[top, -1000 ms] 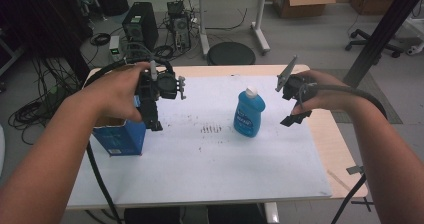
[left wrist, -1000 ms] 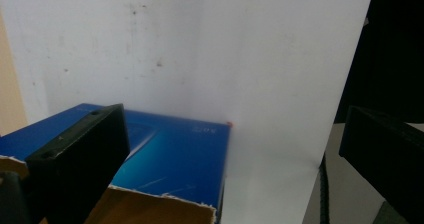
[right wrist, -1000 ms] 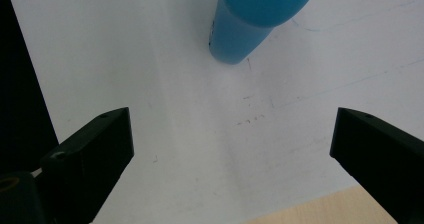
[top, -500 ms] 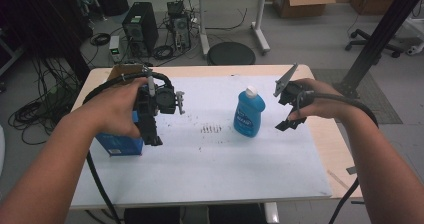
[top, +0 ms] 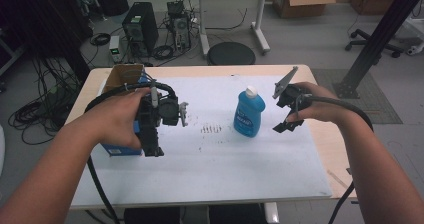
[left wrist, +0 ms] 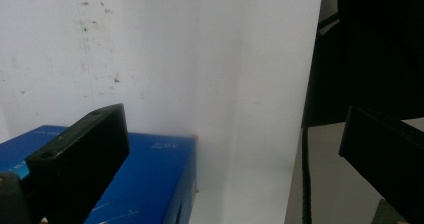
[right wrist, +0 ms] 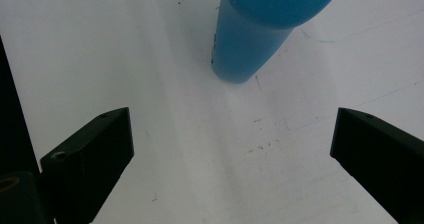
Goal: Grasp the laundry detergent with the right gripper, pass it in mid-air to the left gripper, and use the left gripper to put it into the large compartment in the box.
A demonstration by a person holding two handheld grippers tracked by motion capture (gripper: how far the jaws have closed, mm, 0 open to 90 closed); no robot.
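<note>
Jaws apart on both, your left gripper [top: 154, 134] has dropped toward the blue box [top: 120, 146] by the table's left edge while your right gripper [top: 287, 109] has edged nearer the blue bottle [top: 249, 113], so neither grasp has begun.

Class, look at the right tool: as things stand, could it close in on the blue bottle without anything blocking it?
Probably yes. The right tool is open beside the blue bottle, with bare white mat between them.

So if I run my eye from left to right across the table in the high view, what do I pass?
Blue box → left hand-held gripper → patch of dark marks on the white sheet → blue bottle with a white cap → right hand-held gripper.
</note>
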